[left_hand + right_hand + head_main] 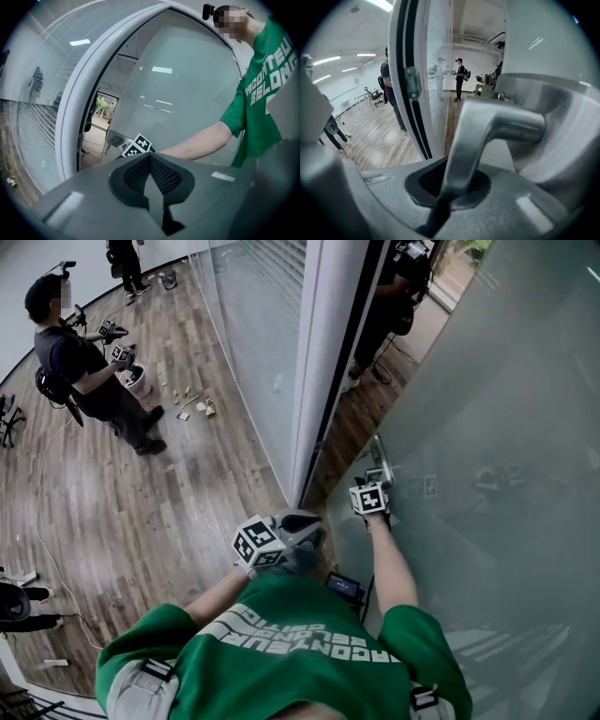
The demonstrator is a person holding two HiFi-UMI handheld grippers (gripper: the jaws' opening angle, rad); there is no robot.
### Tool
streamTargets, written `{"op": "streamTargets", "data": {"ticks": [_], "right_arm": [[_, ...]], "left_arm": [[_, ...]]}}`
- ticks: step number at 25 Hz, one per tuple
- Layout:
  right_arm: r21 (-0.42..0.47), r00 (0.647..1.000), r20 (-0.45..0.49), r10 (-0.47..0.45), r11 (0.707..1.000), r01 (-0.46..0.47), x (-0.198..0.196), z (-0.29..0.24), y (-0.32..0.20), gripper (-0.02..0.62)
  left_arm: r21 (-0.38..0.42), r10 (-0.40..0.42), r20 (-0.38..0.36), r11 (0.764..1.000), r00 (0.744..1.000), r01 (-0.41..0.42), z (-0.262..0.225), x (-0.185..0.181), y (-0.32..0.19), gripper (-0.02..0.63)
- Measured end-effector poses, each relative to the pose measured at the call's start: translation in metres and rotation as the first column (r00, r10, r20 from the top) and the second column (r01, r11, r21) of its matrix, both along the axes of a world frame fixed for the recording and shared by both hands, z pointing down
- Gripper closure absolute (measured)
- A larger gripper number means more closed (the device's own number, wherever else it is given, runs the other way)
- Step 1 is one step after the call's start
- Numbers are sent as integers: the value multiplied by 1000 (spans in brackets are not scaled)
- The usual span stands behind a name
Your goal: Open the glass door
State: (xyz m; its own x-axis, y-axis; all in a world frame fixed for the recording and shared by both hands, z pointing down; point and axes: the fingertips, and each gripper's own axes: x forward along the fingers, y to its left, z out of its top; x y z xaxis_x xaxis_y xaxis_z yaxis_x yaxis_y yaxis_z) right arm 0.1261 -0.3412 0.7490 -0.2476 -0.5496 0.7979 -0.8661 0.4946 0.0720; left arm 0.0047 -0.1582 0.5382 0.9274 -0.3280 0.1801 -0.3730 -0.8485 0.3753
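Frosted glass door (487,427) stands ajar, spanning one to five o'clock; its silver lever handle (501,124) sits at the free edge.

Green T-shirt (262,79), chest print, white capitals, two lines: "CONTEU" over "BELONG" legible in left gripper view; both words cut short at start or end by cloth fold and sleeve. Same print on T-shirt (281,638) in head view, upside down, letters too distorted for sure reading. Cube (258,542) of left gripper (305,519) and cube (368,498) of right gripper (380,463): black-and-white square code markers on faces, pattern only, not readable as characters
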Motion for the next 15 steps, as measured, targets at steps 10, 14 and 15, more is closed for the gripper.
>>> {"op": "streamTargets", "data": {"ticks": [10,14,15], "right_arm": [[27,999,-7,52,998,-51,41,-5,-8,603],[35,998,-2,68,997,-68,53,-3,-12,603],[33,997,1,72,997,-72,57,-1,-14,603]], "left_arm": [[12,63,-12,998,998,-63,-3,27,-4,591],[12,79,-12,997,997,-78,1,38,-9,591],[11,84,-12,996,996,-84,1,42,-11,591]]}}
